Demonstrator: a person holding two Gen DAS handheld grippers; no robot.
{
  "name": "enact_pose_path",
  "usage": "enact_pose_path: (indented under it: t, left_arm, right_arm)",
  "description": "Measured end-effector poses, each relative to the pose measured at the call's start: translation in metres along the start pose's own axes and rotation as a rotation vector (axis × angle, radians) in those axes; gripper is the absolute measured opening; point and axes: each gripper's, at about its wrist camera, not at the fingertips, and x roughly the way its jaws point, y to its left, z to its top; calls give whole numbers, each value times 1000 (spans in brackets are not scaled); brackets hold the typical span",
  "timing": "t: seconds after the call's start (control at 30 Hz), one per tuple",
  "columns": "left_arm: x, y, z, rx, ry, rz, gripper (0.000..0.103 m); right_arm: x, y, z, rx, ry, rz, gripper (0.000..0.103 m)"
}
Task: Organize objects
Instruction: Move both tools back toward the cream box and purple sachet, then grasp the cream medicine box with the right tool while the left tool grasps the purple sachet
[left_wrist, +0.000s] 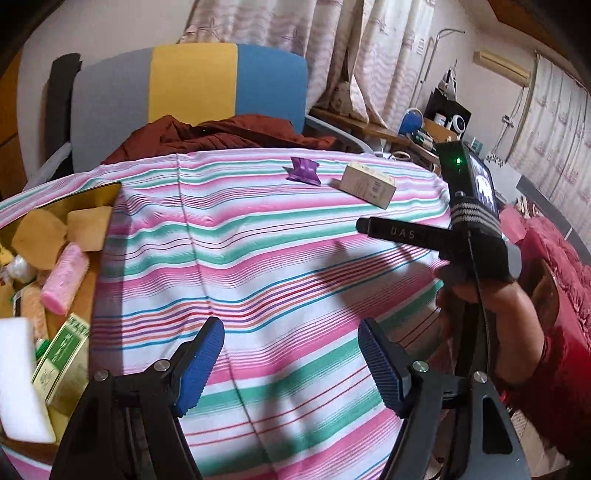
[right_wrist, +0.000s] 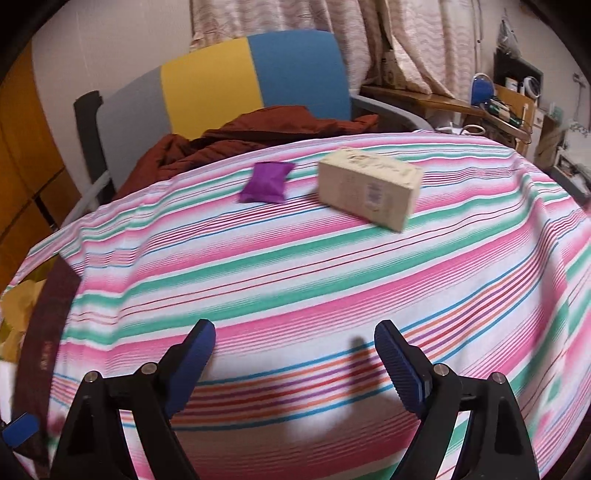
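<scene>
Fingers (right_wrist: 201, 343) spread, empty, facing cream box (right_wrist: 369, 190) and purple packet (right_wrist: 266, 182).

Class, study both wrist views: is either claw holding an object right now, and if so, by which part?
Nothing is held. The left claw and right claw are both open above the striped cloth; the purple packet and cream box lie untouched.

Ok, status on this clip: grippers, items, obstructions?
Left gripper open, empty. Right gripper open, empty. Purple packet and cream box on striped cloth, apart. Nothing in the way.
</scene>
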Motion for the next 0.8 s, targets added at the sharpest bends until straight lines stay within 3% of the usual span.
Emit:
enact_pose_path:
  t: [0.2,0.4,0.67,0.73,0.8]
  left_arm:
    - [13,-1,7,6,23,0,76]
    - [27,-4,11,1,53,-1,76]
    - [37,-9,22,36,67,-3,76]
    - [43,-10,26,38,78,-3,76]
    - [48,-12,30,46,81,2,76]
  right_arm:
    - [12,-37,25,-25,-35,-18,96]
    - [24,-76,79,-44,-103,-24,103]
    - [69,-89,113,-72,-72,46,103]
    - [79,-86,114,-92,-64,55,99]
    - [88,-82,112,-113,-30,88,86]
